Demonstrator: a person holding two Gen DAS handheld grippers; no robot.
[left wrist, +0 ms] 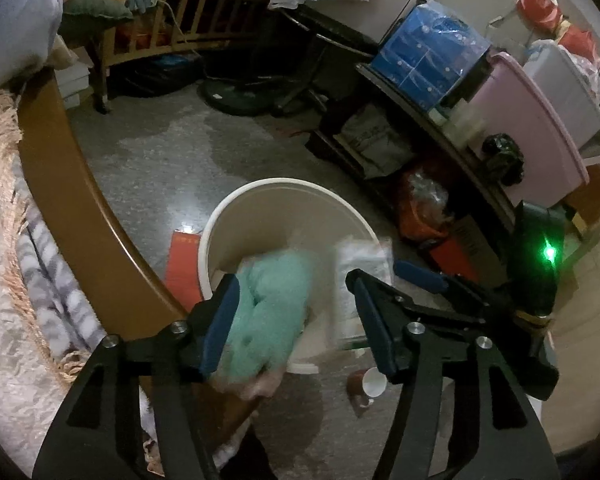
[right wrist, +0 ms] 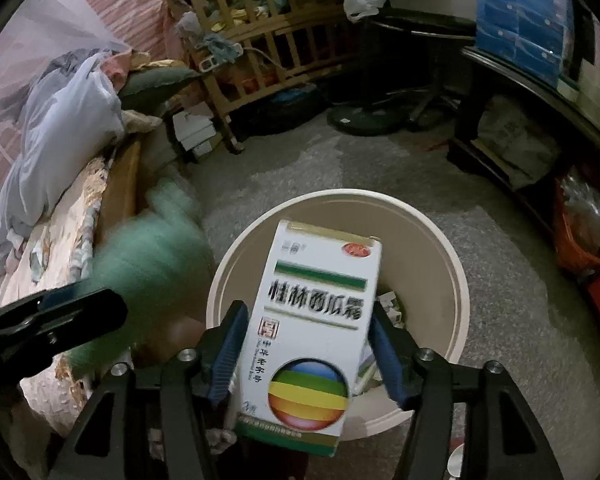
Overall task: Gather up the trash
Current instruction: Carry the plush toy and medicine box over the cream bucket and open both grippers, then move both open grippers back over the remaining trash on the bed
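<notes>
I hold both grippers above the round cream plastic bin [right wrist: 456,276] so things drop inside. My right gripper [right wrist: 306,354] stands parted around the white medicine carton [right wrist: 320,320]; my left gripper [left wrist: 296,320], half open, frees the blurred mint-green fluffy wad [left wrist: 272,312].

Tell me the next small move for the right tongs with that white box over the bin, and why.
Probably open the right tongs a little wider so the white box drops. The box sits between the blue pads above the open white bin, which already holds scraps, and its blur suggests it may already be slipping. The green bundle at the left tongs is over the bin too.
</notes>
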